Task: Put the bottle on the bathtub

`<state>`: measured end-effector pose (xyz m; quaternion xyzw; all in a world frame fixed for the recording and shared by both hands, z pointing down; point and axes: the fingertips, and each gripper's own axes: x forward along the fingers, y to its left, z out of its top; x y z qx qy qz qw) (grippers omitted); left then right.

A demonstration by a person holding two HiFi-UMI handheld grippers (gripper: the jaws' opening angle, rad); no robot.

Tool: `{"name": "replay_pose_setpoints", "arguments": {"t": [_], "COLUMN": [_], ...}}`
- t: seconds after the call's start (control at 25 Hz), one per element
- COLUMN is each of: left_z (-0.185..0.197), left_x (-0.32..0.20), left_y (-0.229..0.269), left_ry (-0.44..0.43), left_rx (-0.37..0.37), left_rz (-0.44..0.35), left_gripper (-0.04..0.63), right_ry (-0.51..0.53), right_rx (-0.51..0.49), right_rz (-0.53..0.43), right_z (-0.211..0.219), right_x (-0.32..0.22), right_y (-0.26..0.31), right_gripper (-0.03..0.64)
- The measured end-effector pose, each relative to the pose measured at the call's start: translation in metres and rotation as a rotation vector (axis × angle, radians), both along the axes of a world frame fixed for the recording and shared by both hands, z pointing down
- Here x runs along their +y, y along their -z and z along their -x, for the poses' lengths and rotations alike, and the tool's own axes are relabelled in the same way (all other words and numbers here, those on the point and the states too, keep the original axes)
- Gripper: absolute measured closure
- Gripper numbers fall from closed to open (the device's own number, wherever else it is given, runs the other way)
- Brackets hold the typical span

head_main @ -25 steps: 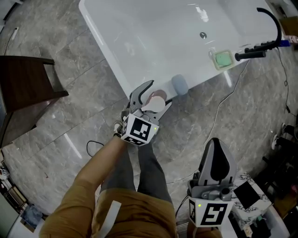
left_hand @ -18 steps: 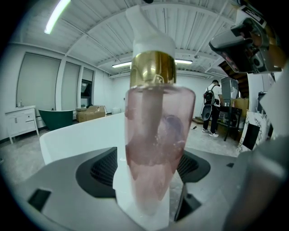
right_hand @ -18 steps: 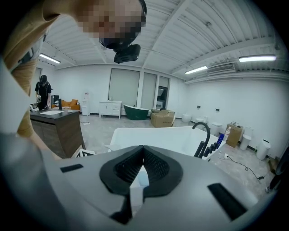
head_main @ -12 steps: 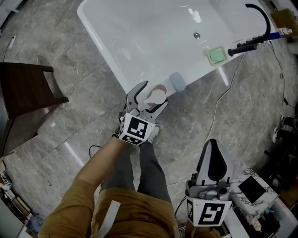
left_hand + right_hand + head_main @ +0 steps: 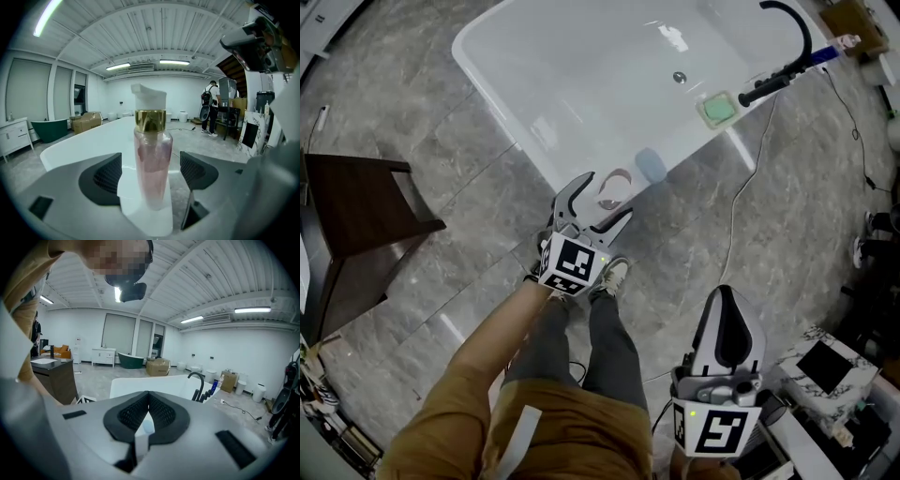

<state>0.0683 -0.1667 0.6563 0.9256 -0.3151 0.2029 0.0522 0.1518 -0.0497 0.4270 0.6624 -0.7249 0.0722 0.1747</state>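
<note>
A clear pink bottle (image 5: 615, 189) with a gold collar and white cap stands upright on the near rim of the white bathtub (image 5: 499, 112). My left gripper (image 5: 607, 195) is open around it, its jaws having just been opening. In the left gripper view the bottle (image 5: 152, 159) stands between the two pads with a gap on each side. My right gripper (image 5: 727, 298) hangs shut and empty at the lower right, far from the tub. In its own view the right gripper (image 5: 148, 411) has its pads pressed together.
A pale blue container (image 5: 652, 166), a green soap dish (image 5: 717, 110) and a black faucet (image 5: 778, 80) are on the tub's near rim to the right. A dark wooden chair (image 5: 356, 216) stands at the left, a cable (image 5: 741, 211) lies on the floor, and a marbled box (image 5: 825, 366) sits at the lower right.
The left gripper has drawn back a little from the bottle, which stays standing on the rim. The right gripper has lifted slightly and is still shut.
</note>
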Motion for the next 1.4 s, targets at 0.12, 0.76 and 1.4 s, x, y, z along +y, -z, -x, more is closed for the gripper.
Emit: {"name": "replay_pose_setpoints", "arguments": {"t": [0.12, 0.76, 1.4], "left_z": [0.003, 0.027, 0.071], "left_x": [0.004, 0.038, 0.033], "left_y": [0.007, 0.050, 0.143], "left_ry": [-0.017, -0.047, 0.085], "left_rx": [-0.007, 0.027, 0.062], "left_rz": [-0.003, -0.029, -0.052], "left_gripper": [0.221, 0.222, 0.236], "right_ry": [-0.027, -0.114, -0.006], "right_rx": [0.010, 0.000, 0.097], "right_rz": [-0.020, -0.032, -0.144], "right_z": [0.002, 0.033, 0.067], "right_x": [0.009, 0.054, 0.047], "right_y": [0.010, 0.033, 0.136], "right_gripper": [0.612, 0.612, 0.612]}}
